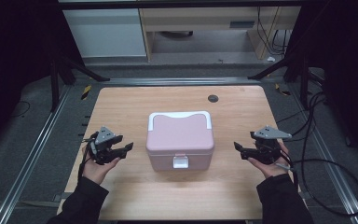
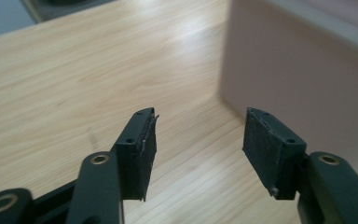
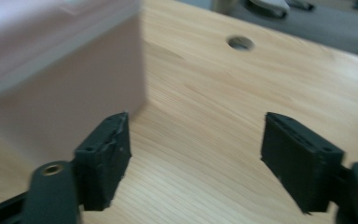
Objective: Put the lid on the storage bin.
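Left gripper (image 1: 129, 147), right gripper (image 1: 237, 146) jaws apart, flanking pink box (image 1: 180, 136).

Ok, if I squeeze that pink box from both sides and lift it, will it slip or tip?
The pink box looks like smooth rigid plastic, so it should hold its shape but may slide between the pads. Its broad flat base makes tipping unlikely. It is wider than either gripper's opening, so the left gripper and right gripper must probably press together.

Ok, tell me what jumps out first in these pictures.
A pink box with a white handle and a white front latch sits shut in the middle of the wooden table. The left gripper and right gripper flank it, one on each side, jaws open and empty, not touching it.
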### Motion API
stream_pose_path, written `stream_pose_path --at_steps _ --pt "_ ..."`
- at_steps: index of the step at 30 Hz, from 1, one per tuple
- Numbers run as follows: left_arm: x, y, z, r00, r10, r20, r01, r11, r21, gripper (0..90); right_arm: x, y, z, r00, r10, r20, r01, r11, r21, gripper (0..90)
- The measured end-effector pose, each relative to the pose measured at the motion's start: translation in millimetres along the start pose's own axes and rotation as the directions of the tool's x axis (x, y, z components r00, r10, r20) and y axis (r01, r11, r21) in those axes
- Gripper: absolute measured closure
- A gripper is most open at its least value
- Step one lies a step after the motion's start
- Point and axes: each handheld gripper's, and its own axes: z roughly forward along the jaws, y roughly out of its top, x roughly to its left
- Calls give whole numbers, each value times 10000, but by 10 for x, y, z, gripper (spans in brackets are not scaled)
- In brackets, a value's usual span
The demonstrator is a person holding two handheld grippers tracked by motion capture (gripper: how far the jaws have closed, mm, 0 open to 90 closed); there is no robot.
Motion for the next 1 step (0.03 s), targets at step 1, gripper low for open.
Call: stream_pose_path --at_steps 1 --pt "0 0 0 10000 0 0 0 10000 0 430 -34 -33 22 9998 84 164 -85 9999 67 200"
